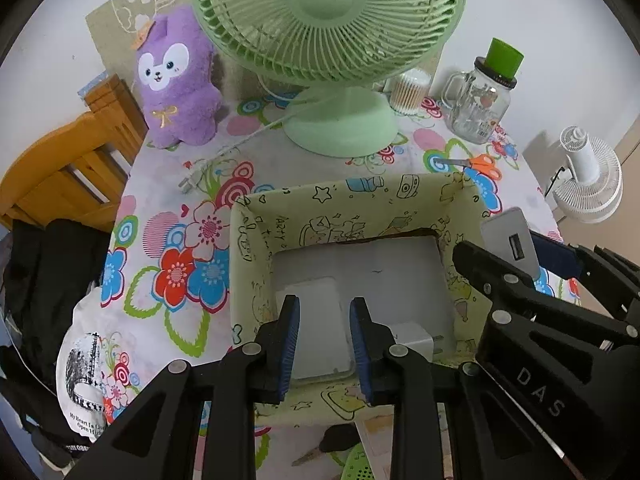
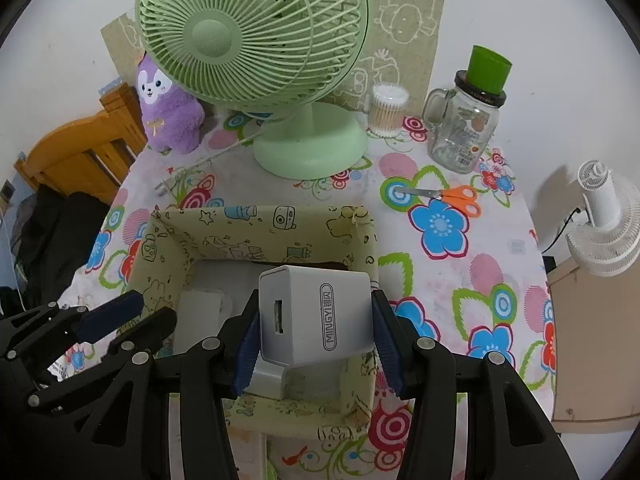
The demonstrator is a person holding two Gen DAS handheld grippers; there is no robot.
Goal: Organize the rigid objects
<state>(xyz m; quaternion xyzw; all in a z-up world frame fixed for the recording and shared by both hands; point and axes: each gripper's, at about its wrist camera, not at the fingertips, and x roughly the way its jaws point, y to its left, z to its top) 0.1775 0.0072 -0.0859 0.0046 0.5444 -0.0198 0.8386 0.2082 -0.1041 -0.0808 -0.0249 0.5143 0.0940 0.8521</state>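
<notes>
**Charger block held over the patterned box**

The right tongs [image 2: 316, 344] grip a white charger block [image 2: 314, 316], with both blue pads pressed against its sides. The block carries a USB port on the face toward the camera and lettering along its right-hand face. It hangs above the open patterned box [image 2: 256, 220], over the near right part of the box's interior.

The left tongs [image 1: 325, 344] stand to the left of the right tongs, also over the box. Their blue pads are a narrow gap apart and nothing sits between them. Below that gap, on the pale floor of the box, lies a flat white rectangular item [image 1: 320, 320]. Just right of the left tongs' right finger, a small white plug adapter [image 1: 412, 340] rests on the box floor, its prongs pointing right.

Beyond both tongs, past the far wall of the box, a green desk fan [image 2: 256, 40] stands on the floral surface [image 2: 440, 280]; its cord and plug trail to the left. Further left of the fan sits a purple plush toy [image 1: 176, 80]. Ahead and to the right of the right tongs lie orange-handled scissors [image 2: 448, 196], and beyond them a glass mug-jar [image 2: 460, 128] with a green cup on top, next to a tub of cotton swabs [image 2: 386, 110]. A wooden chair [image 1: 68, 164] stands off the surface's left edge, and a white fan [image 2: 604, 224] stands off its right edge.
</notes>
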